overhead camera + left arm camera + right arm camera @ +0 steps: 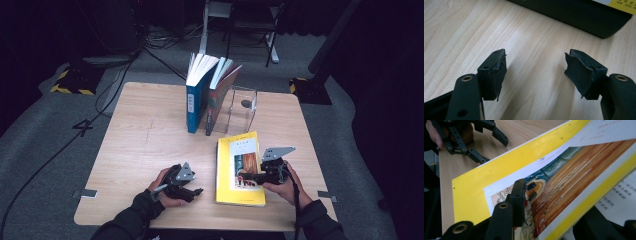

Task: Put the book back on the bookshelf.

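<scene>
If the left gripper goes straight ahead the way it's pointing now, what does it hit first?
Most likely the yellow book: in the left gripper view the open left gripper points over bare table at the book's dark edge just ahead. Depth is hard to judge.

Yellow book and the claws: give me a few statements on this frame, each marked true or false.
1. The yellow book lies flat on the table. True.
2. The right claw has one jaw on the book's cover, one beneath it. True.
3. The left claw grips the book. False: it is open, over bare table.
4. Two books stand upright beside a clear bookend. True.
5. The standing books are shut tight. False: their pages fan open at the top.
</scene>
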`<state>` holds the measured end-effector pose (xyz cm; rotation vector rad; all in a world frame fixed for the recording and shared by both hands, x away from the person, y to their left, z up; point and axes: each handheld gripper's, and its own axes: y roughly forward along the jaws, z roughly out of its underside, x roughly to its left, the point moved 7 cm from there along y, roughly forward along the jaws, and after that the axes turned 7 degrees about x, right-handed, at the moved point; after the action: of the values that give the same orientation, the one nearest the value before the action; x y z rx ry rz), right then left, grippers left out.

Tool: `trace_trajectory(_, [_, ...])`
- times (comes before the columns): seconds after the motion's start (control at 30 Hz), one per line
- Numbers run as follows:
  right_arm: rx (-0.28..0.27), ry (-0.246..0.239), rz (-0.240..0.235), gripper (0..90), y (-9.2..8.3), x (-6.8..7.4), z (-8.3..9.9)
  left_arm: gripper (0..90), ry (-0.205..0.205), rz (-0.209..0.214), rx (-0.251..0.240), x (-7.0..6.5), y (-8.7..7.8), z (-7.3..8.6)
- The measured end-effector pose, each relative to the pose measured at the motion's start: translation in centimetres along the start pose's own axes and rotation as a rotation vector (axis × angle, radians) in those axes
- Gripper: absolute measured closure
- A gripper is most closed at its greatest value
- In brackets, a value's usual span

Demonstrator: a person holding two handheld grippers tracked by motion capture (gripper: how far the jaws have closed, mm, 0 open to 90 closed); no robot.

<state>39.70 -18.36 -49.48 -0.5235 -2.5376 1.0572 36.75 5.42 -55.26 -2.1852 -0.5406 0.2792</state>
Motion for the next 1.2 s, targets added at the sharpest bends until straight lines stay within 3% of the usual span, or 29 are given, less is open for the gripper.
trace_trajectory(0.2, [-0.023,-0.035,0.031,68.3,-0.2,0.2,0.0,37.8,0.002,0.001,0.000,0.6,0.5,-0.9])
trace_trajectory(0.43, [-0.062,-0.069,0.049,69.7,-0.5,0.5,0.1,40.0,-0.035,-0.014,-0.027,2.6,0.6,-2.9])
trace_trajectory(0.5, [-0.074,-0.072,0.049,70.3,-0.6,0.5,0.1,41.3,-0.068,-0.012,-0.049,3.5,0.5,-3.7])
trace_trajectory(0.57, [-0.093,-0.080,0.048,71.3,-0.8,0.6,0.1,42.3,-0.066,-0.034,-0.050,4.0,0.5,-4.2])
trace_trajectory(0.67, [-0.119,-0.088,0.052,72.4,-1.1,0.8,0.0,42.9,-0.074,-0.036,-0.062,4.5,0.6,-4.8])
trace_trajectory(0.87, [-0.152,-0.123,0.050,74.5,-1.8,1.4,-0.3,62.1,-0.084,-0.008,-0.075,5.1,1.2,-6.8])
trace_trajectory(1.2, [-0.181,-0.149,0.055,75.7,-2.5,1.9,-0.6,66.7,-0.068,-0.006,-0.124,5.8,1.3,-9.5])
